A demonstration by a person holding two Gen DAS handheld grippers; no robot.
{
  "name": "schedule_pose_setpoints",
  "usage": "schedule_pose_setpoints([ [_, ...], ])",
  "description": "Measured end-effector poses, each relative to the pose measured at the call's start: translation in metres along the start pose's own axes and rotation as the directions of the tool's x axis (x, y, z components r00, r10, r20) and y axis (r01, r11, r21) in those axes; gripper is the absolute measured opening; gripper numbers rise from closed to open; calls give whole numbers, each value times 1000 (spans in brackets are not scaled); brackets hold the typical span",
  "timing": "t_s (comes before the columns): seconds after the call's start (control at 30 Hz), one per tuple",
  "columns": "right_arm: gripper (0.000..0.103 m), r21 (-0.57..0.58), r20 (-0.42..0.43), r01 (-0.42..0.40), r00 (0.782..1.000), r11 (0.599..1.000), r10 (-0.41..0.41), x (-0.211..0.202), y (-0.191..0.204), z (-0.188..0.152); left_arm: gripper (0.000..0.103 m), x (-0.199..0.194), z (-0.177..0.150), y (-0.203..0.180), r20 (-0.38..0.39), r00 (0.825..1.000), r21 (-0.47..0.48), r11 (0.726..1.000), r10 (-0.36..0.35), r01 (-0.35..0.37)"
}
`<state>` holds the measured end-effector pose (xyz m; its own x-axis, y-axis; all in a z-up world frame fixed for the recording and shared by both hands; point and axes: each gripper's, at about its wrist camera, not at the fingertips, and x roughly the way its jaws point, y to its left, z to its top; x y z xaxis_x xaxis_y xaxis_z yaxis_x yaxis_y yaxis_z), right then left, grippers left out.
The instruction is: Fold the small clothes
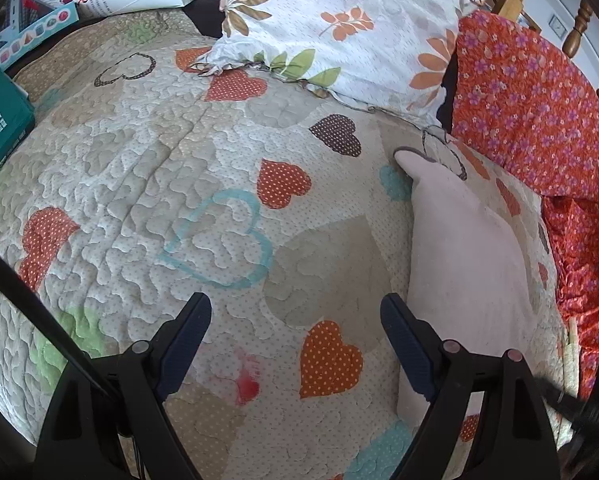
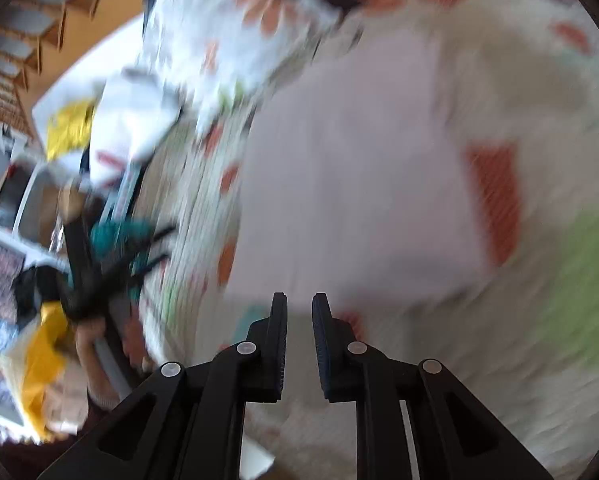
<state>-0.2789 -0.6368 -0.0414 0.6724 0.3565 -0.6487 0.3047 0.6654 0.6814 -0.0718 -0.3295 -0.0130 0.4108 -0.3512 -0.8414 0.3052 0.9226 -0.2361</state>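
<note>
Just right of the left gripper [image 1: 295,312] and touching its right-hand finger lies the pale pink folded garment [image 1: 463,256], flat on the heart-patterned quilted bedspread [image 1: 171,168]. That gripper's fingers stand wide apart with only quilt between them, holding nothing. The right gripper [image 2: 299,306] has its fingers narrow, a slim gap showing, and nothing is visibly pinched between them; the pink garment spreads ahead of and above their tips.

What could go wrong, as I judge it: the right view is heavily smeared, so a pinch made now might catch the quilt along with the cloth, or miss the edge and drag the fold askew. The narrow gap might also skate over the fabric instead of taking it. On the left, the finger resting at the garment's edge could nudge or rumple it if it shifts sideways.

Only the left view gives the garment's clean outline, the white floral pillow [image 1: 339,20] and the orange flowered cloth [image 1: 539,112] beyond the fingers. Only the right view shows a person's hand [image 2: 95,344] gripping the other tool off to the left, and the cluttered room behind.
</note>
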Motion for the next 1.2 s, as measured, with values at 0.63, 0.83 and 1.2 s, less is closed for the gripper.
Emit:
schedule_pose_setpoints([
  [0.63, 10, 19, 142, 56, 988, 998, -58, 13, 4, 51, 86, 10, -7, -5, -41, 999, 10, 1000, -7, 8],
  [0.83, 4, 157, 94, 127, 985, 979, -143, 56, -29, 64, 86, 5, -4, 0, -35, 999, -12, 1000, -24, 24],
  [1.2, 9, -84, -152, -170, 976, 982, 156, 140, 70, 89, 86, 7, -2, 9, -52, 998, -53, 998, -33, 30],
])
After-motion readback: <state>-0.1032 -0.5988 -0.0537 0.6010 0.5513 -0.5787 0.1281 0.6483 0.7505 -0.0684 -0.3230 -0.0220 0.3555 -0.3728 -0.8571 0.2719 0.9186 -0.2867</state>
